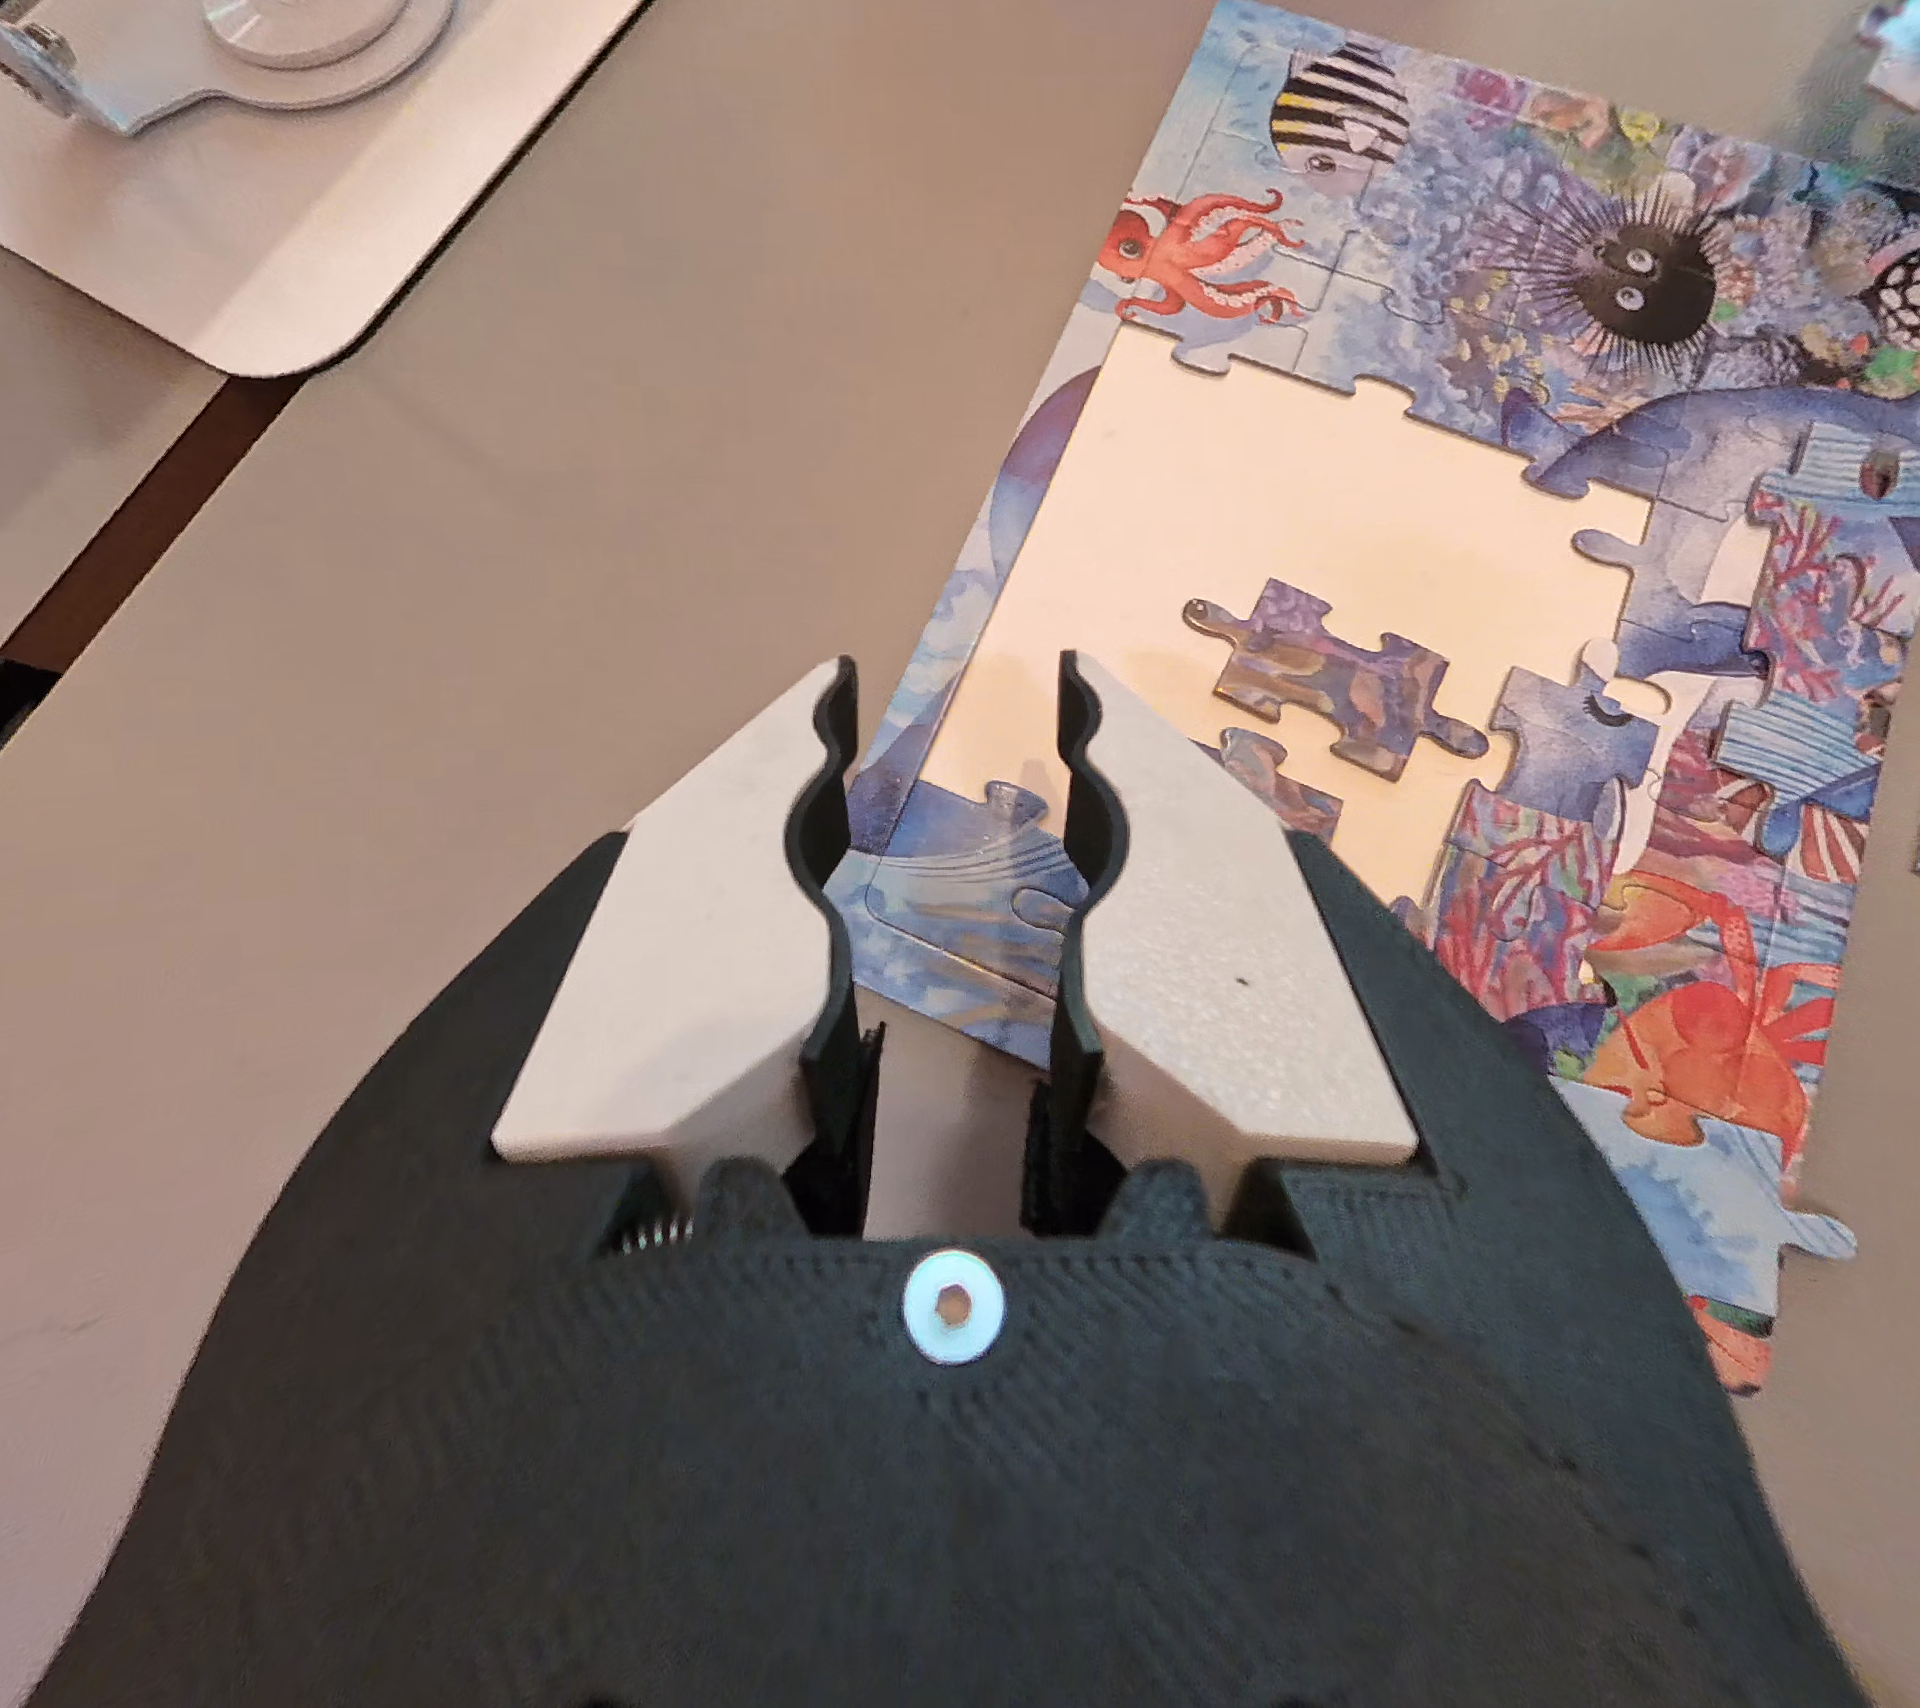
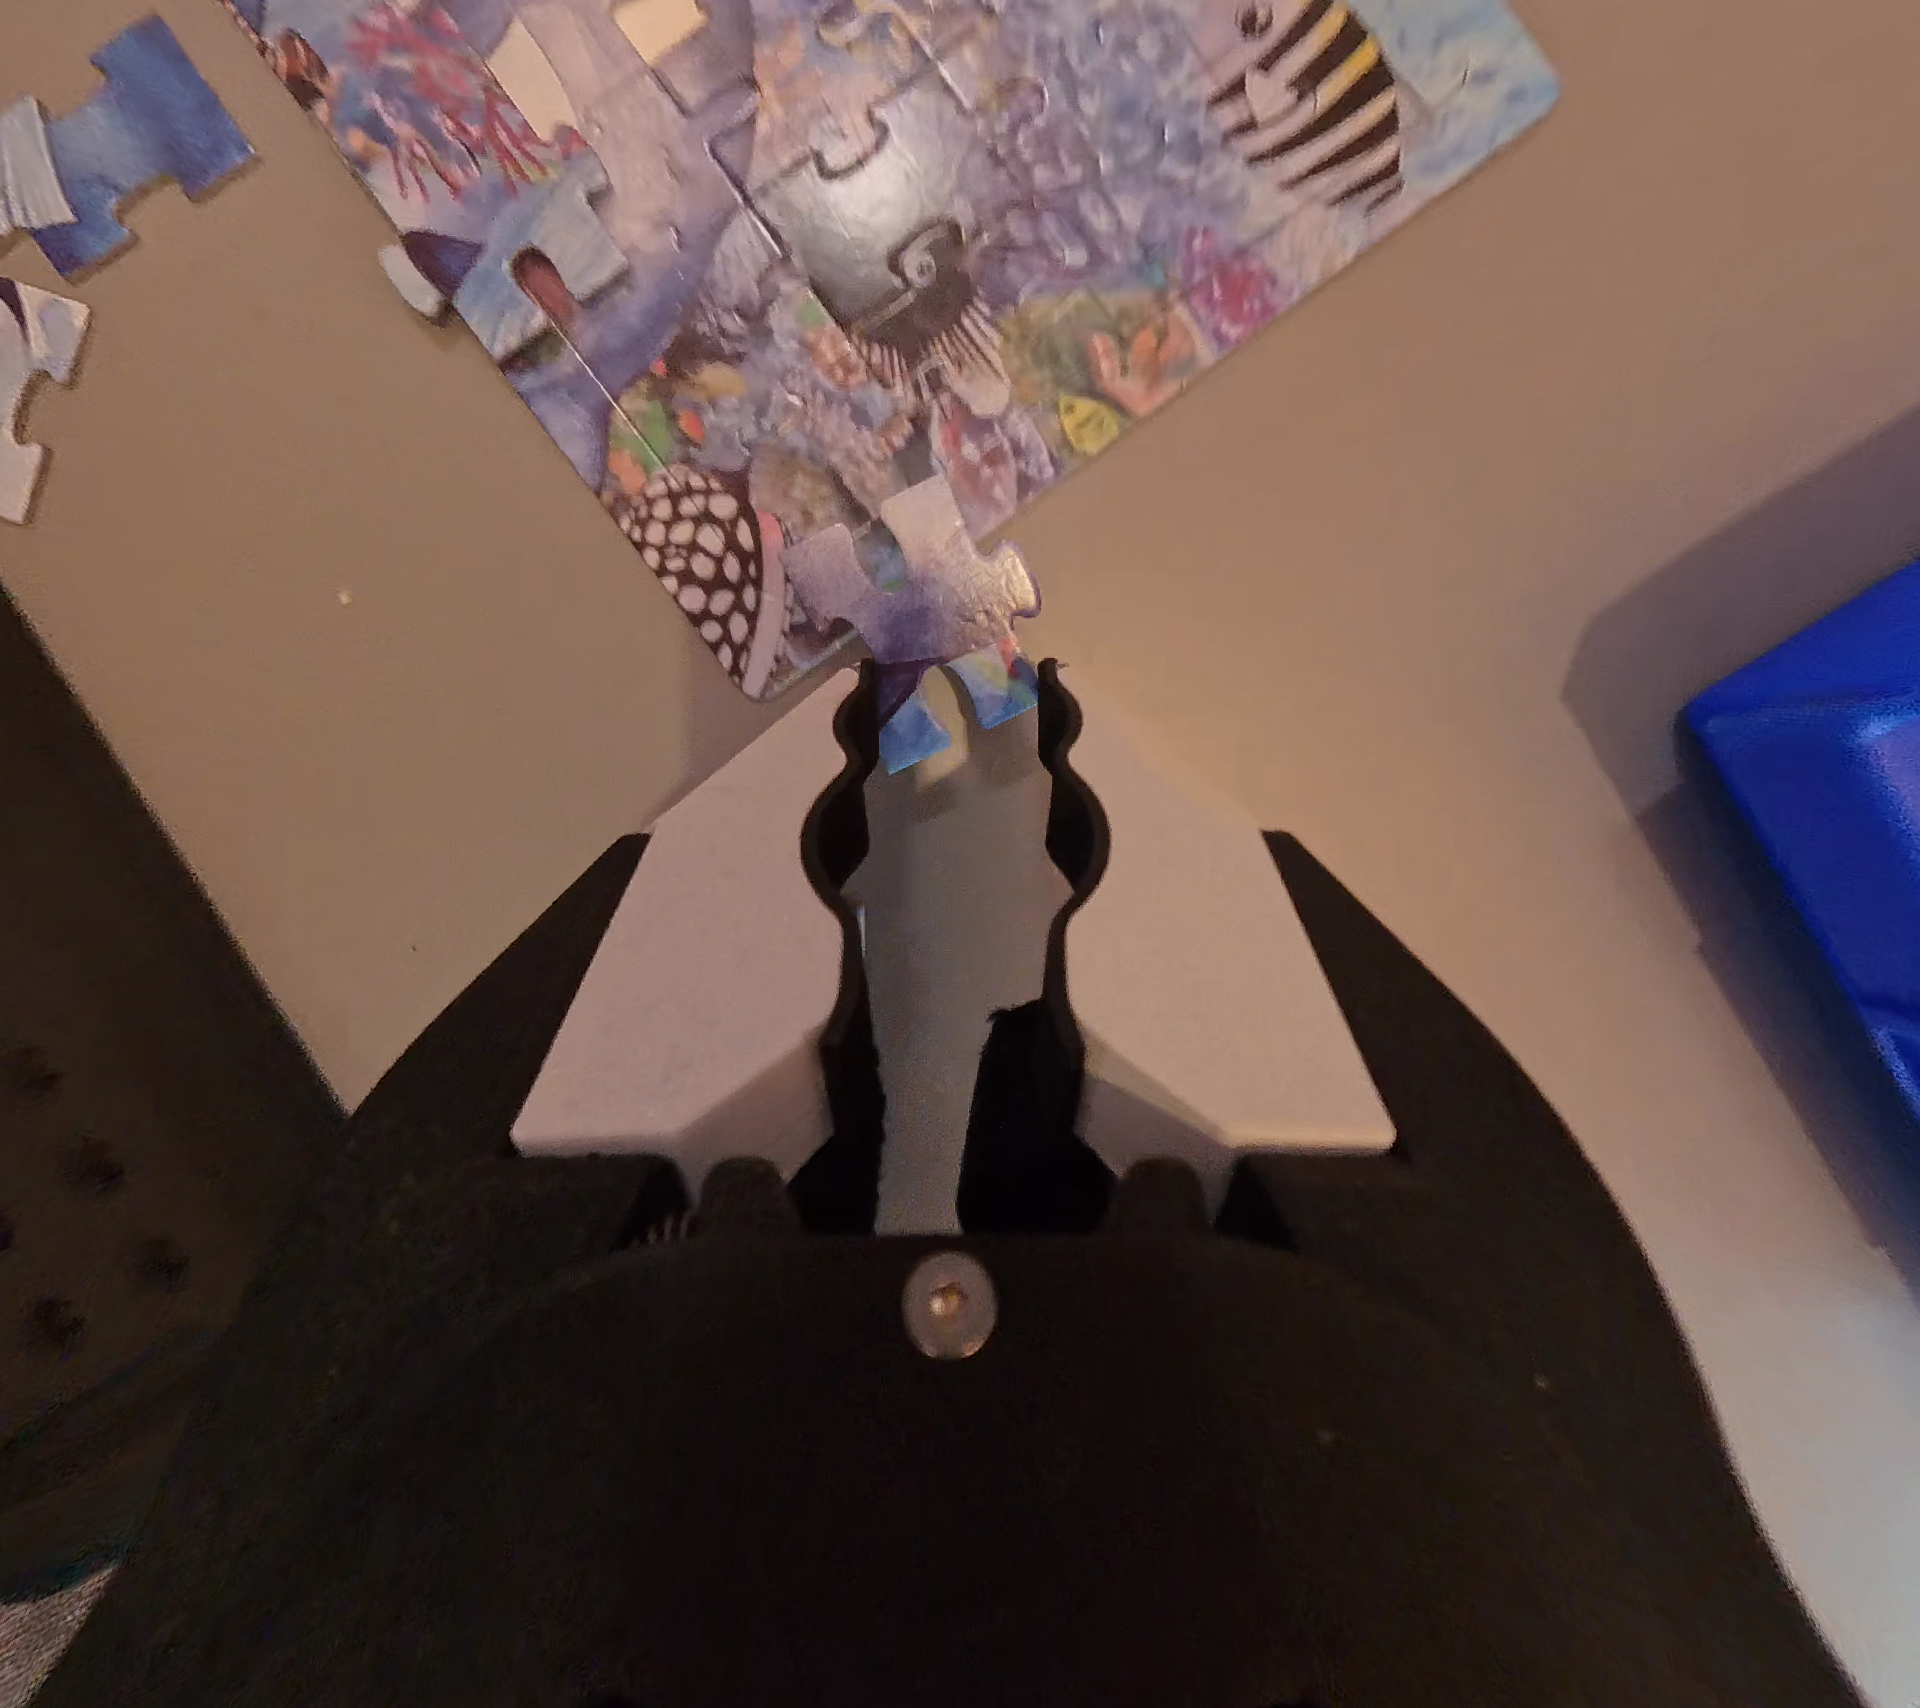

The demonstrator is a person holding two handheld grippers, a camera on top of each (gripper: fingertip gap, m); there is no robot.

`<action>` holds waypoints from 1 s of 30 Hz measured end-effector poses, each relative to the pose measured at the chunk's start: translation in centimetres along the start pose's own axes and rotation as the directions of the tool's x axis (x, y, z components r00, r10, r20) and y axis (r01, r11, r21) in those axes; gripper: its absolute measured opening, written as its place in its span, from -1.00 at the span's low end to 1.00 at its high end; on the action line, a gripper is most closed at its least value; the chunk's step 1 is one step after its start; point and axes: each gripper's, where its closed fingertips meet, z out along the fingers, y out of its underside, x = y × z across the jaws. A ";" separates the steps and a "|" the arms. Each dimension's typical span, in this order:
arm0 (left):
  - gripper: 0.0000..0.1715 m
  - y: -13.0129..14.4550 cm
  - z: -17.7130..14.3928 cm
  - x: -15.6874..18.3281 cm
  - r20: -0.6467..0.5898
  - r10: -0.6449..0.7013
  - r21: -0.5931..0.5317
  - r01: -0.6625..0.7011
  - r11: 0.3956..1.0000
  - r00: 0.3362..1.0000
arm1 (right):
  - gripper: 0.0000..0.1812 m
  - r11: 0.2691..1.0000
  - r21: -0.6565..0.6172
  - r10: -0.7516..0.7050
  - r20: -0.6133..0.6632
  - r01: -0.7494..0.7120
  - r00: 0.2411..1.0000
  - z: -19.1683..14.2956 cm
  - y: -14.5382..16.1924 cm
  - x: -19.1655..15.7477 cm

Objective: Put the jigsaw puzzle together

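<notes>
The part-built underwater jigsaw (image 1: pixel 1558 287) lies on the beige table, with a blank cream area (image 1: pixel 1247 515) in its middle. Two loose purple pieces (image 1: pixel 1340 692) lie in that blank area, one partly hidden by my finger. My left gripper (image 1: pixel 958 682) is open and empty, hovering over the jigsaw's near left corner. In the right wrist view the jigsaw (image 2: pixel 935 152) lies ahead. My right gripper (image 2: pixel 956 682) is shut on a purple-blue puzzle piece (image 2: pixel 925 598), held edgewise at the jigsaw's near corner, beside the spotted fish.
A white mat (image 1: pixel 343 100) with a white stand and a clear disc sits at the far left, past a dark gap in the table. Loose blue pieces (image 2: pixel 135 141) lie left of the jigsaw. A blue box (image 2: pixel 1818 827) stands at the right.
</notes>
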 end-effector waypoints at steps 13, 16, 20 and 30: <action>-0.58 0.3 0.9 0.2 -0.009 0.005 -0.009 -0.005 1.000 1.000 | -0.69 0.957 -0.041 -0.288 -0.038 0.286 0.957 2.7 -8.4 -3.8; -0.58 0.3 1.0 0.4 -0.013 0.011 -0.011 -0.011 1.000 1.000 | -0.69 0.938 -0.078 -0.342 -0.072 0.337 0.937 3.3 -8.8 -3.7; -0.58 0.4 1.2 0.5 -0.012 0.020 -0.020 -0.020 1.000 1.000 | -0.69 0.926 -0.116 -0.369 -0.069 0.360 0.927 4.1 -8.9 -3.7; -0.58 0.7 1.4 0.5 -0.015 0.021 -0.030 -0.022 0.999 1.000 | -0.69 0.945 -0.210 -0.275 -0.087 0.252 0.957 4.2 -5.9 -1.0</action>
